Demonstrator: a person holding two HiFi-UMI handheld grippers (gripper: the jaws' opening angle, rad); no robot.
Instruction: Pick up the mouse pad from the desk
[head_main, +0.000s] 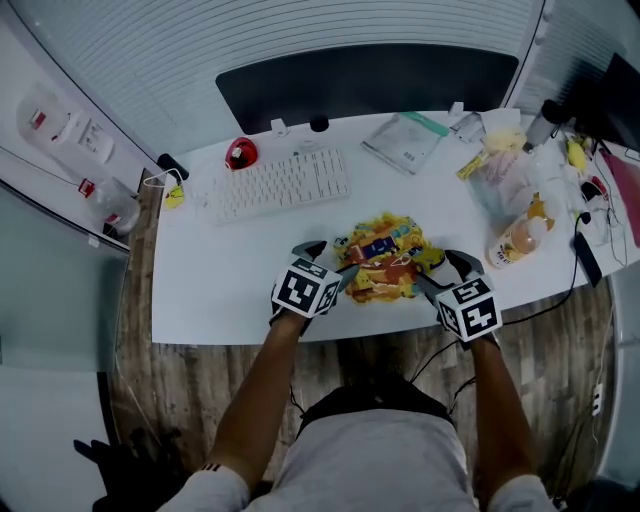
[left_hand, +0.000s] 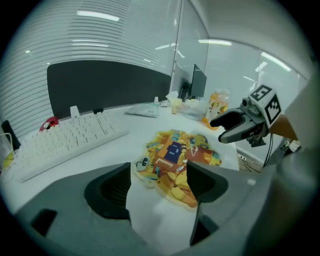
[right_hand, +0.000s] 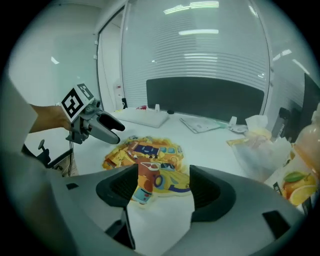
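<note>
Step in hand, judged: approach done, grasp not yet made.

Task item: one flat, irregular-edged mouse pad (head_main: 385, 258) with a yellow-orange cartoon print. Flat on the white surface (head_main: 230, 290), near-centre, close to the near edge, not lifted.

Left gripper (head_main: 330, 262): just beside the pad's left edge, pitched downward. Own view (left_hand: 160, 182): fingers (left_hand: 115, 187) spread wide, released, nothing grasped. Near-left rim of the pad (left_hand: 175, 155) showing in the gap, no pad contact visible.

Right gripper (head_main: 443, 272): just beside the pad's right edge, mirrored pose. Own view (right_hand: 164, 187): fingers (right_hand: 207, 192) likewise spread and released, nothing clamped. Near corner of the pad (right_hand: 147, 155) lying in the gap, untouched as far as can be told.

Next move, judged: slide one lower finger under a thin rim, then clench. Pad thin and flush to the surface, so a shallow angle needed; risk of pushing it along instead of getting under. Other gripper useful as a stop at the opposite edge.

Count:
- mouse pad: 1
- grippers: 2
- white keyboard (head_main: 283, 183): 1, far-left of the pad, well apart
- red computer mouse (head_main: 240, 153): 1, far left, beyond the keyboard's corner
- orange juice bottle (head_main: 518, 238): 1, right of the pad
- clutter at the far right: too jumbled to count
</note>
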